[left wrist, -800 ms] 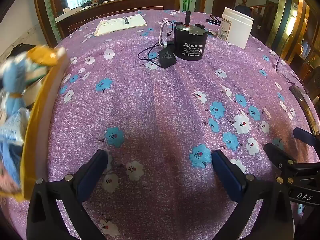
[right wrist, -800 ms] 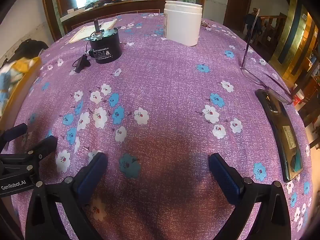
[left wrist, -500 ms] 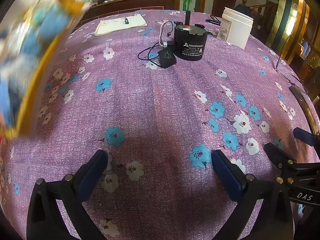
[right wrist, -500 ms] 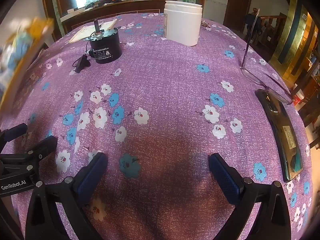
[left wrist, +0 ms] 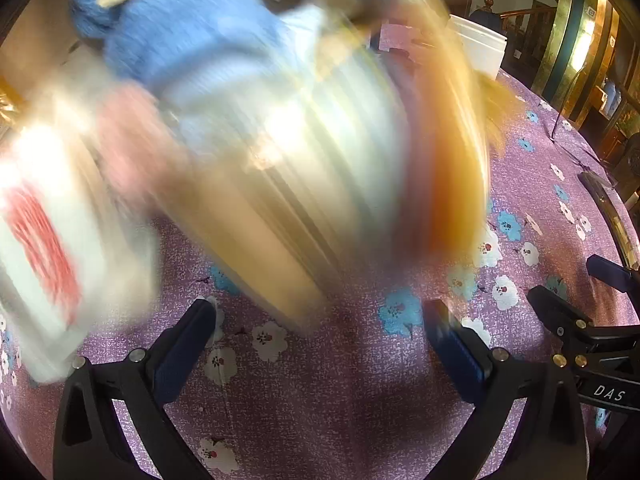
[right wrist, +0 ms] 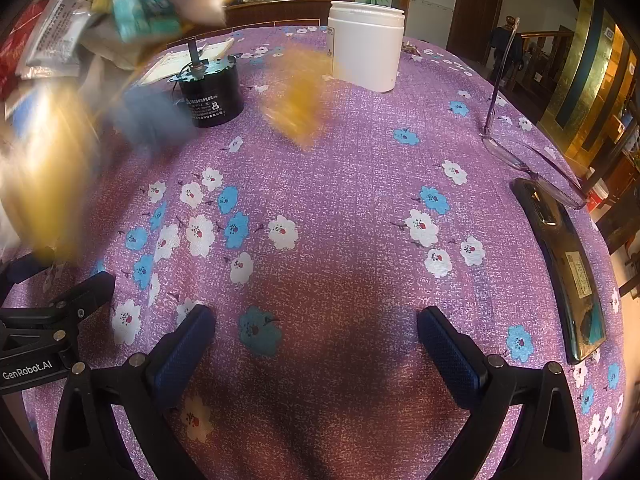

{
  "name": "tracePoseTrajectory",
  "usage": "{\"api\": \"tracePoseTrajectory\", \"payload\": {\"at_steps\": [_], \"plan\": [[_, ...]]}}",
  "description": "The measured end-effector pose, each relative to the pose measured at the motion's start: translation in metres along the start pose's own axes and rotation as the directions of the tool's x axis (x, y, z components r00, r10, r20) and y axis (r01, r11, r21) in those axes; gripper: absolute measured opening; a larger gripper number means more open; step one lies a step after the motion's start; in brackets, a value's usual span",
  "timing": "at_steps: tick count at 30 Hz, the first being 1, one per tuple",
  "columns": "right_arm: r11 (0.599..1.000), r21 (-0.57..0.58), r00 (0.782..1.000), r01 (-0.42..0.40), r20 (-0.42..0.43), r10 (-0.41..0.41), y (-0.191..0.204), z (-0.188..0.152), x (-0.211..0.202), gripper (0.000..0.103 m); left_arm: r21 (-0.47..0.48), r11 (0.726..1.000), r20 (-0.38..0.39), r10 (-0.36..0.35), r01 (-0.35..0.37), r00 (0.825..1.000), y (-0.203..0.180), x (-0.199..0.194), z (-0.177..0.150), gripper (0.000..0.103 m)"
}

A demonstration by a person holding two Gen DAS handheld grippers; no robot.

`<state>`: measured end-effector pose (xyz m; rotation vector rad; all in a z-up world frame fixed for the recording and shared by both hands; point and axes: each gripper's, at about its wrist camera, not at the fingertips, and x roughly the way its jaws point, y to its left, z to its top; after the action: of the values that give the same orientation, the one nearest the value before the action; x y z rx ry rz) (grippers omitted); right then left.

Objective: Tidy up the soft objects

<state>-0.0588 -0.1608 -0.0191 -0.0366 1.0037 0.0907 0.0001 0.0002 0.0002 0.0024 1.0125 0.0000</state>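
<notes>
A heap of soft things is tumbling over the purple flowered tablecloth (right wrist: 340, 184), all motion-blurred. In the left wrist view I see a blue knitted piece (left wrist: 192, 36), a pink piece (left wrist: 132, 132), a white packet with red print (left wrist: 44, 240) and a yellow-orange shape (left wrist: 452, 160) filling the upper left. In the right wrist view packets (right wrist: 132, 4) and a yellow blur (right wrist: 296, 96) hang in the air. My left gripper (left wrist: 320, 340) and right gripper (right wrist: 316, 340) are both open and empty, low over the cloth.
A black motor with cable (right wrist: 210, 92) and a white jar (right wrist: 366, 50) stand at the back. Glasses (right wrist: 528, 156) and a dark phone (right wrist: 568, 276) lie at the right edge. The left gripper's body shows in the right wrist view (right wrist: 44, 332).
The yellow-rimmed load of soft things at the left edge has swung up and spilled across the table in front of the left gripper. Neither gripper has moved.
</notes>
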Motion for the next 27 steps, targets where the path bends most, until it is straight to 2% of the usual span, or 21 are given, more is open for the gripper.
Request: {"api": "tracePoseTrajectory", "payload": {"at_steps": [9,12,27], "plan": [[1.000,0.000,1.000,0.000,0.000,0.000,0.000,0.000,-0.001,0.102,-0.001,1.000,0.000,0.000,0.000,1.000,0.002,-0.001,0.004,0.103],[1.000,0.000,1.000,0.000,0.000,0.000,0.000,-0.001,0.000,0.102,0.003,1.000,0.000,0.003,-0.003,1.000,-0.009,-0.003,0.007,0.103],[1.000,0.000,1.000,0.000,0.000,0.000,0.000,0.001,0.000,0.102,0.000,1.000,0.000,0.000,0.000,1.000,-0.006,-0.001,0.001,0.103]]}}
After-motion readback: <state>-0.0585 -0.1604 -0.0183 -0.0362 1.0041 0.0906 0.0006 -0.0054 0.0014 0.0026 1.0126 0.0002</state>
